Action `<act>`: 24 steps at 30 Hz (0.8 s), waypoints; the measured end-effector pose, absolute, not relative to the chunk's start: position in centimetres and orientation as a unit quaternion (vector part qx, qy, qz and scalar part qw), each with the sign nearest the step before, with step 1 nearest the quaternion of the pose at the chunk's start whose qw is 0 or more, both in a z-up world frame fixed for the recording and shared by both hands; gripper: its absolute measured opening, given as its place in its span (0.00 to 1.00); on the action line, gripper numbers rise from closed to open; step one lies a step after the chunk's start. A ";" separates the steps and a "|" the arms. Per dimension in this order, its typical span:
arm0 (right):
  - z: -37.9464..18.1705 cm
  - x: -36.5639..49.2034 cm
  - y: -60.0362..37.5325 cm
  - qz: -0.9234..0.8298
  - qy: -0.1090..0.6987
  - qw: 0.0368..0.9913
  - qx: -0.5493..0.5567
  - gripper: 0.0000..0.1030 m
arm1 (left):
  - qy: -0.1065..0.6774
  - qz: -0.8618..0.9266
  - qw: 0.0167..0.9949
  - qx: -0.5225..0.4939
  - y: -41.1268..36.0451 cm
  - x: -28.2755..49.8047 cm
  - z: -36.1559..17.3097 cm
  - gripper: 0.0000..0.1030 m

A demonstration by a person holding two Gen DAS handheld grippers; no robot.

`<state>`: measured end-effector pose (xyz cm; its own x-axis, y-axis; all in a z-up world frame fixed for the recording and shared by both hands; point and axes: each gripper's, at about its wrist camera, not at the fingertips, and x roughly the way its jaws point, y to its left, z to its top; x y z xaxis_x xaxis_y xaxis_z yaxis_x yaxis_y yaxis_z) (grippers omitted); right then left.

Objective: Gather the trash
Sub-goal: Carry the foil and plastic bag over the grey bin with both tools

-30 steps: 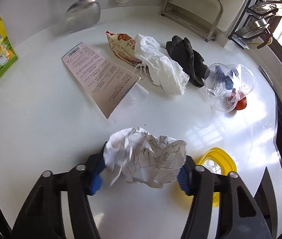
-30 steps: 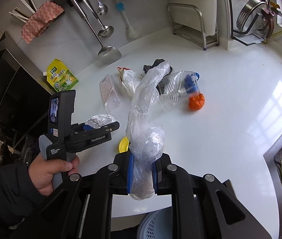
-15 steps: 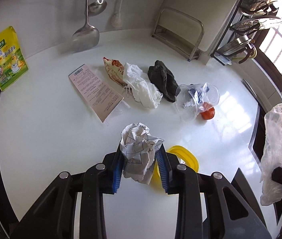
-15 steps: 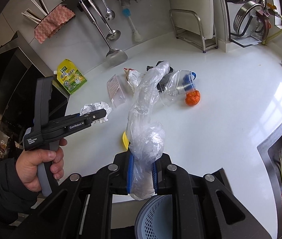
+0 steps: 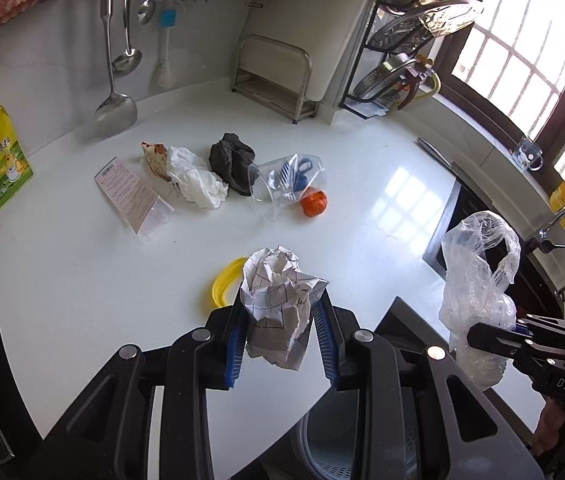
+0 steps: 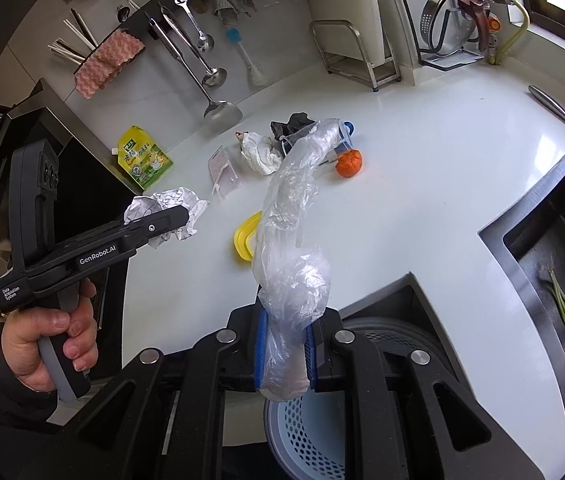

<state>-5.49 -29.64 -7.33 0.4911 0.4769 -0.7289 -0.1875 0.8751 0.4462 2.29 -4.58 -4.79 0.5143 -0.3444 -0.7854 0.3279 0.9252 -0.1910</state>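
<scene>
Above a white kitchen bench (image 5: 82, 280), the left gripper (image 5: 280, 344) clamps a crumpled ball of paper (image 5: 278, 300) while the right gripper (image 6: 284, 354) grips a clear plastic bag (image 6: 294, 248), both lifted over the bench's near edge. Below them sits a perforated bin (image 6: 306, 436). Toward the back edge lie a white tissue (image 5: 196, 178), a dark rag (image 5: 230, 160), a clear cup (image 5: 286, 184) and an orange lump (image 5: 313, 202); a yellow ring (image 5: 222, 284) rests near the front.

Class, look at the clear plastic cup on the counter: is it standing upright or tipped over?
Tipped over. The clear plastic cup lies on its side on the white counter, mouth facing the camera, beside the orange ball.
</scene>
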 end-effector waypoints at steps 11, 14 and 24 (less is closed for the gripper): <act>-9.5 -11.3 -34.1 0.159 0.483 0.841 0.186 0.14 | 0.473 -0.275 0.837 0.022 -10.7 -2.7 -6.2 0.30; -10.6 -12.5 -34.7 0.152 0.495 0.834 0.192 0.15 | 0.480 -0.288 0.828 0.027 -11.5 -3.5 -6.8 0.30; -12.3 -14.2 -34.8 0.141 0.515 0.825 0.184 0.15 | 0.505 -0.319 0.800 0.052 -13.7 -5.2 -9.2 0.30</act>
